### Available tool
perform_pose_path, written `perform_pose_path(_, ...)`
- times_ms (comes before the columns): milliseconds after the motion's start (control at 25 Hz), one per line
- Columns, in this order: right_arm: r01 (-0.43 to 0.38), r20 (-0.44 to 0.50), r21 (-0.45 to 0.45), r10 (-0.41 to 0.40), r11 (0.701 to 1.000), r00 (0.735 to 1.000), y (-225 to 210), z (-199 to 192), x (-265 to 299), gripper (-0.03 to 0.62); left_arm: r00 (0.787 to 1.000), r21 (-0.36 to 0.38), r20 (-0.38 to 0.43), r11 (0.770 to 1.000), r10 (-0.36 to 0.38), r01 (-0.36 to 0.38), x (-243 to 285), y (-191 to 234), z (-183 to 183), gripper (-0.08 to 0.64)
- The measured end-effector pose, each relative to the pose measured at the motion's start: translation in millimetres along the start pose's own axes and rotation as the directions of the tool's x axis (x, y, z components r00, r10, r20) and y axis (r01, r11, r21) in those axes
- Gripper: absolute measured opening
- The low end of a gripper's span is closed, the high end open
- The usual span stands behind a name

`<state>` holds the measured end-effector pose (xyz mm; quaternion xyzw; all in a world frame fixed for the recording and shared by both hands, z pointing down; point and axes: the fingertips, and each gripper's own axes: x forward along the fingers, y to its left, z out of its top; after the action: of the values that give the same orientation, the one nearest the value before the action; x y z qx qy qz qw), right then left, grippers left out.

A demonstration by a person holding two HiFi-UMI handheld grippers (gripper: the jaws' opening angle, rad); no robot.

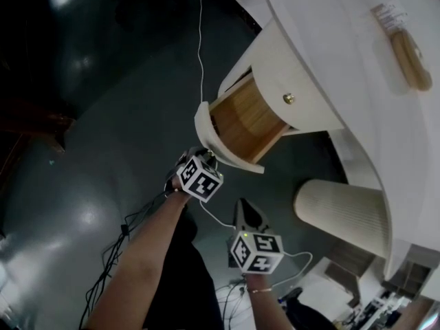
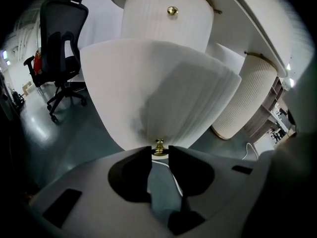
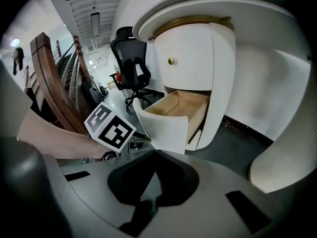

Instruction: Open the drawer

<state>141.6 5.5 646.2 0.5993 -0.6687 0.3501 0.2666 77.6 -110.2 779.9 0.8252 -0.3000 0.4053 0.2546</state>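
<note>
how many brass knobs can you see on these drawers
2. The upper knob on the closed upper drawer; the lower knob on the open lower drawer, pinched by the left claw. More may be hidden.

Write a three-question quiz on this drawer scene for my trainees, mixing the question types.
1. True or false: the lower drawer stands pulled out.
2. What does the left gripper clamp? A) the drawer's brass knob B) a cup C) a cloth
3. Fill in: the right gripper has its jaws ___, holding nothing.
Key: 1 true; 2 A; 3 shut.
</note>
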Motion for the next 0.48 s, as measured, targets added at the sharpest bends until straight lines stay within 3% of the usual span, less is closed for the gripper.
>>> perform_pose_path(480,-0.025,-0.034,0.008,0.025,1.000,0.999,20,-7,-17,0.003,0.996,-0.037,-0.085,0.999,-0.003,0.000,-26,1,-46,0.107)
